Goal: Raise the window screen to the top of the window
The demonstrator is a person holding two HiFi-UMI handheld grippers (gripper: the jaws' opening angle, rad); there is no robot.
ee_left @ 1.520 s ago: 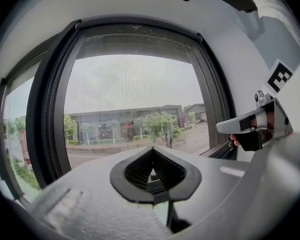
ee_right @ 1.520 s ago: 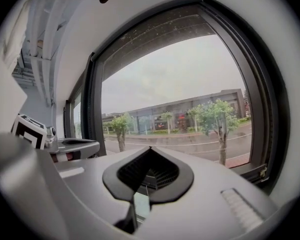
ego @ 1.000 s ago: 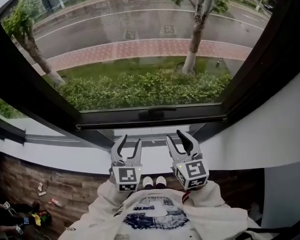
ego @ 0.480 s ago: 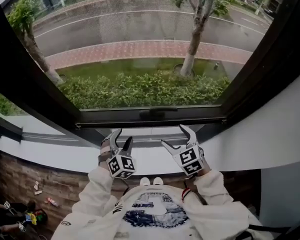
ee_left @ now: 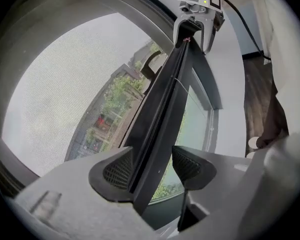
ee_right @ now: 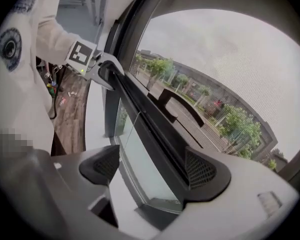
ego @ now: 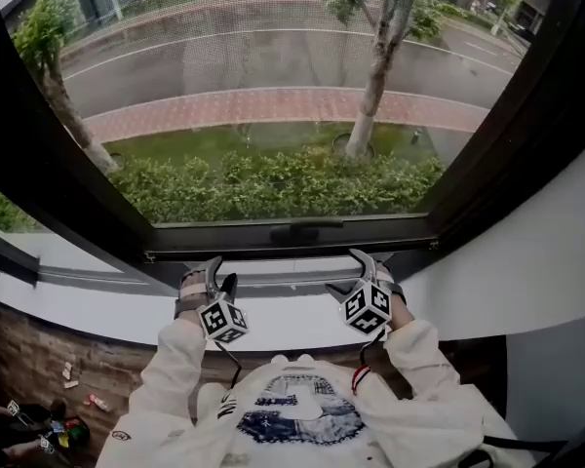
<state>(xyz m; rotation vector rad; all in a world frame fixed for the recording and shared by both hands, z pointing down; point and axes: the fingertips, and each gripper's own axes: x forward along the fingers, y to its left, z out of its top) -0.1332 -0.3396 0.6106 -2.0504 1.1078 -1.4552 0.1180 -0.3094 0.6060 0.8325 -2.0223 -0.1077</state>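
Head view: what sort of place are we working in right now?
Probably an upper-floor room at a street-facing window: a dark window frame with a mesh screen, a road and trees seen from above outside, and a wooden floor under the white sill.

No word, number or brand name can be read anywhere. The left marker cube (ego: 222, 320) and the right marker cube (ego: 367, 307) carry only black-and-white square code patterns, no letters. The blue chest print (ego: 302, 415) on the white shirt is too small to read. So is the round sleeve emblem (ee_right: 10, 46).
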